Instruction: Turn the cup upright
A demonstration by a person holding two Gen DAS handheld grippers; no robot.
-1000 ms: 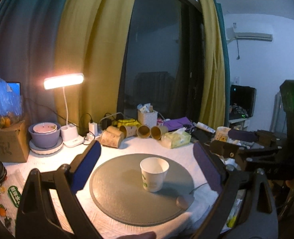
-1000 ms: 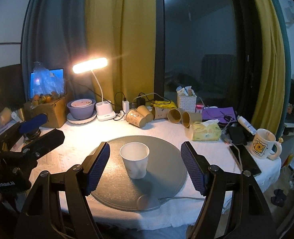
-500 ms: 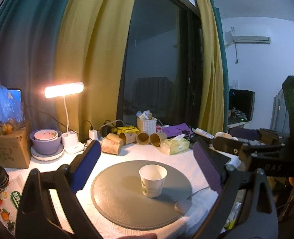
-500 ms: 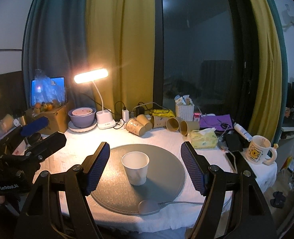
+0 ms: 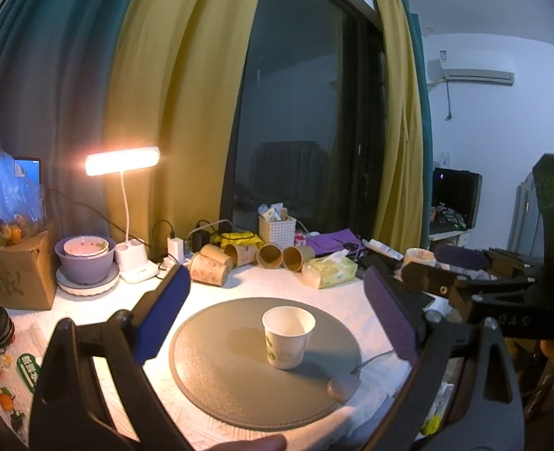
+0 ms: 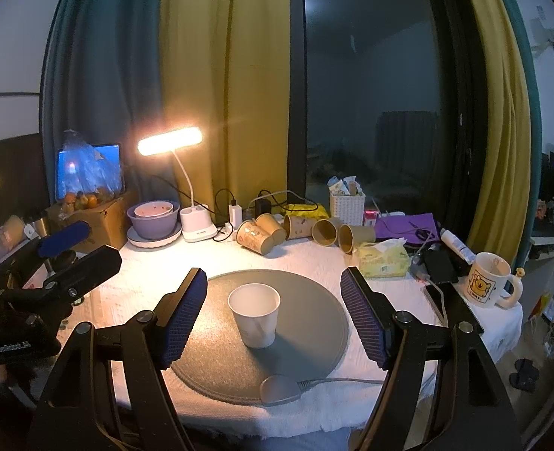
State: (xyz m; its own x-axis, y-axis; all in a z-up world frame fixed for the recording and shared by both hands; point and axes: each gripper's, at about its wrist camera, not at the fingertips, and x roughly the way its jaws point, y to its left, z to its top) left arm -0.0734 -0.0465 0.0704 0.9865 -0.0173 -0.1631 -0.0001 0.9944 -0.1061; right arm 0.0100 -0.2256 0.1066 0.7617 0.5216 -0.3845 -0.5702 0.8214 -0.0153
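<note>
A white paper cup [image 5: 288,336] stands upright, mouth up, on a round grey mat [image 5: 239,368]; it also shows in the right wrist view [image 6: 255,314] on the mat [image 6: 314,323]. My left gripper [image 5: 277,319] is open and empty, held back from the cup above the table's near edge. My right gripper [image 6: 275,314] is open and empty too, also short of the cup. Each gripper shows in the other's view: the right one [image 5: 464,285] at the right, the left one [image 6: 51,259] at the left.
A grey spoon [image 6: 280,389] lies on the mat's near edge. Several brown paper cups [image 6: 295,227] lie on their sides at the back. A lit desk lamp [image 6: 186,188], purple bowls [image 6: 153,218], a tissue pack [image 6: 382,259], a cardboard box [image 5: 10,270] and a mug [image 6: 489,280] stand around.
Both grippers have drawn back and risen slightly from the cup, staying open. The cup has not moved.
</note>
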